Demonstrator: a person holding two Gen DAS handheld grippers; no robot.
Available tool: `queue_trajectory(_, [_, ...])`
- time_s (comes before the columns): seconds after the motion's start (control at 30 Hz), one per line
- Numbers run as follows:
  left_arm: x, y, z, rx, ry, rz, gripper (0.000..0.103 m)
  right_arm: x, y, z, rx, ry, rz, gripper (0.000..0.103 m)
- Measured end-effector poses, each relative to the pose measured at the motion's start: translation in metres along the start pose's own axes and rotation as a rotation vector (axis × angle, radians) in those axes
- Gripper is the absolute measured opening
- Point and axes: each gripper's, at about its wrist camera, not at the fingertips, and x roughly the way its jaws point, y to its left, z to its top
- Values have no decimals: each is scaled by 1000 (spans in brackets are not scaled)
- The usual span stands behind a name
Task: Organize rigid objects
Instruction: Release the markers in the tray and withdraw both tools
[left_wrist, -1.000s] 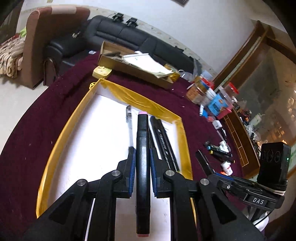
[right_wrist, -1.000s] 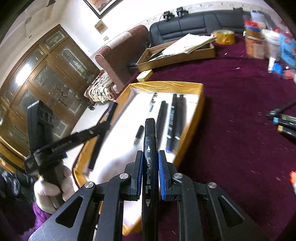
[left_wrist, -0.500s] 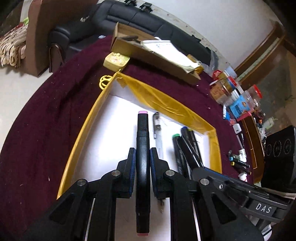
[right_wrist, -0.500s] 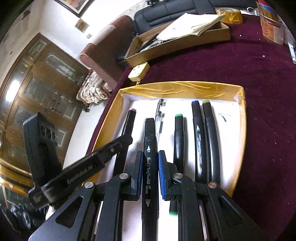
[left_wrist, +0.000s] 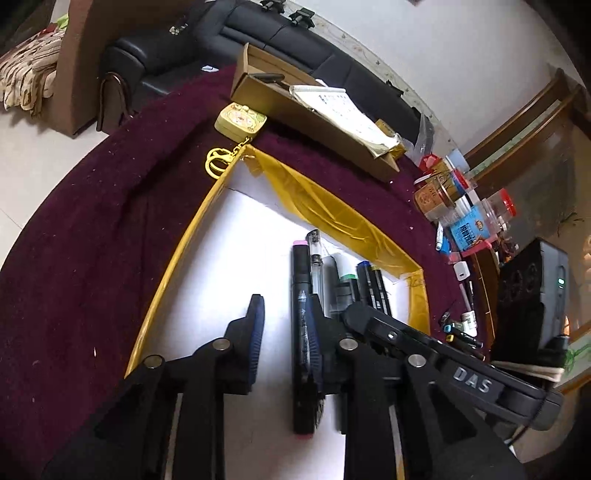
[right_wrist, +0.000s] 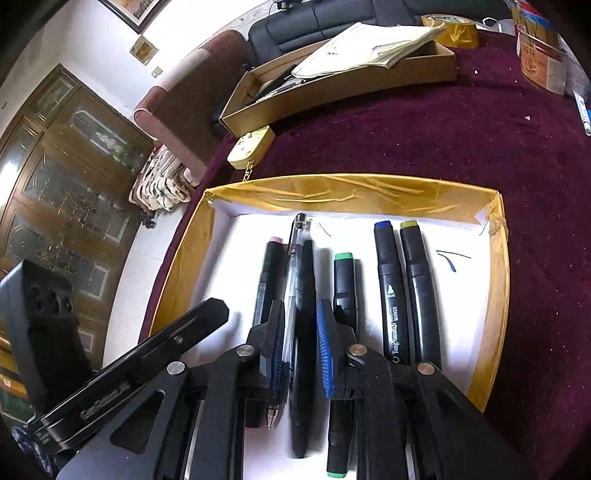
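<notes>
— Where's the pink marker (left_wrist: 302, 332) now?

— Lying flat on the white floor of the tray (left_wrist: 177, 266), pink cap toward the far gold wall. It sits between the pads of the left gripper (left_wrist: 284, 332), hard against the right pad, with a clear gap to the left pad. Those jaws have just been opening, so it is released, not pinched.

— And the other one?

— The black marker (right_wrist: 304, 332) is down in the tray too, between the pads of the right gripper (right_wrist: 301, 336). The jaws have parted only a little; I can see a thin gap on each side, so the pads do not seem to press on it. A clear pen (right_wrist: 293, 295) runs alongside, slipping under the left pad, its tip toward me.

— What lies around them?

— To the right of that gripper, a green marker (right_wrist: 343, 295), then a blue marker (right_wrist: 388, 288) and a yellow marker (right_wrist: 417, 288), all parallel, caps pointing the same way. That makes 5 markers and 1 pen in the tray.

— Beyond the tray?

— It sits on a maroon cloth (right_wrist: 443, 140). A yellow keychain (left_wrist: 240, 120) lies just past the far left corner, and a cardboard box (right_wrist: 351, 85) with papers behind that.
</notes>
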Motion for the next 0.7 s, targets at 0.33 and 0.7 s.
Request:
queue_trajectory(0.33, [-39,-30,-24,37,-60,0,51,-68,0,-23,-120,-153,-12,39])
queue_trajectory(0.7, [-60,-114,-103,67,-63,-171,72,-169,-134,-91,-7,-300,-133,39])
